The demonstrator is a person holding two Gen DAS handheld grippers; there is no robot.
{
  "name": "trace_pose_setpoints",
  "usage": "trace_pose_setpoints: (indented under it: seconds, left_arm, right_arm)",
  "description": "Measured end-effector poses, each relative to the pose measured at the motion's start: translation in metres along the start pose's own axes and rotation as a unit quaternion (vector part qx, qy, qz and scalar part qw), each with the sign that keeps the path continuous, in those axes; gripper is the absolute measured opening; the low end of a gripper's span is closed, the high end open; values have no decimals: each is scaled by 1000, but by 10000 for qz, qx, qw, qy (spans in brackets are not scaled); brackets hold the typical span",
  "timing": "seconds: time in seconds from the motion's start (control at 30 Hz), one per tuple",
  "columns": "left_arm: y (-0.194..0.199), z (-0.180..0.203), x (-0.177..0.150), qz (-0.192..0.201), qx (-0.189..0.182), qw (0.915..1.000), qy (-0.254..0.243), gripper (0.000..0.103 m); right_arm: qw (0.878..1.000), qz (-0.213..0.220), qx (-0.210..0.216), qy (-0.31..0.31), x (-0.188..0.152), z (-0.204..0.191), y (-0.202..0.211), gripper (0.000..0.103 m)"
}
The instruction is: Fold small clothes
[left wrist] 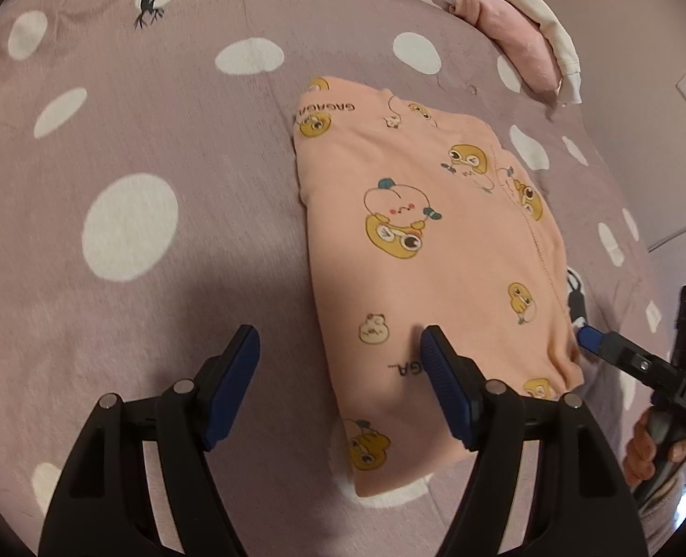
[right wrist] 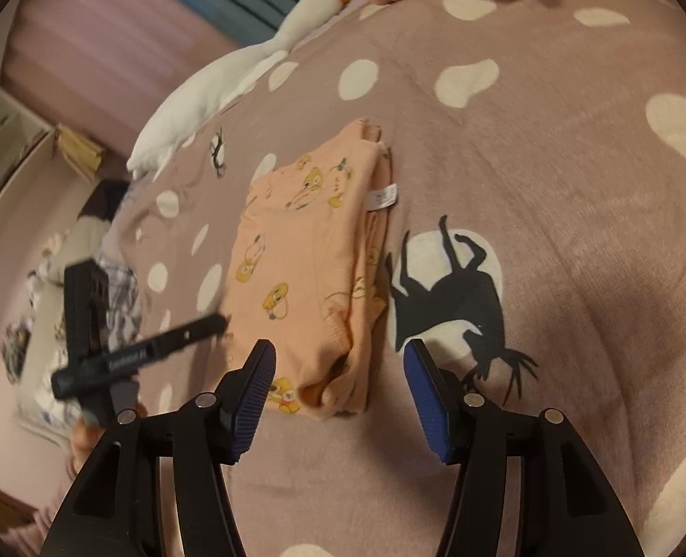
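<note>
Since the peach garment already lies as a compact folded packet flat on the bed, I judge the fold is about done, so both tools stand off it. My left gripper is released, jaws apart with nothing between them; one finger overlaps the packet's near edge. My right gripper is likewise spread and empty, hovering at the packet's six o'clock corner. The layered edges and a white label face three o'clock in the right view. Open spotted cover lies all round; the toy goose at eleven o'clock sits well apart.
</note>
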State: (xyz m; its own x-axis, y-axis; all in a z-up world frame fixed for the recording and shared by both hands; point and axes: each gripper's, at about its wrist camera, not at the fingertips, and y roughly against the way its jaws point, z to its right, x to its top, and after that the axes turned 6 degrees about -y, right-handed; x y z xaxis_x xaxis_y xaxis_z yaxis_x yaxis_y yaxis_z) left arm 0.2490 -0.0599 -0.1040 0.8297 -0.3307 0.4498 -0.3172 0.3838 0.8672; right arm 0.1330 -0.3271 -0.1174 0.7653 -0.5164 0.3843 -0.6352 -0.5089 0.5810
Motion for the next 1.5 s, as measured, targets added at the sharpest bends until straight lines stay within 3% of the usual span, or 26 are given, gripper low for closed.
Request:
trace_pose_setpoints:
  seconds: [0.17,0.57,1.5]
  left_arm:
    - [-6,-1,-2,-63,-525,9983,243,72]
    - [-18,-2,4,-8,-1001,9936,515,72]
    - [-36,3,35,67,-1066,9933,449,75]
  right_arm:
    - [9997,-57,119,-185,11,3,-9,58]
    - [9971,-379,395,-527,33,10,-43,58]
    - [9983,-485,302,-143,55,-2,-70,58]
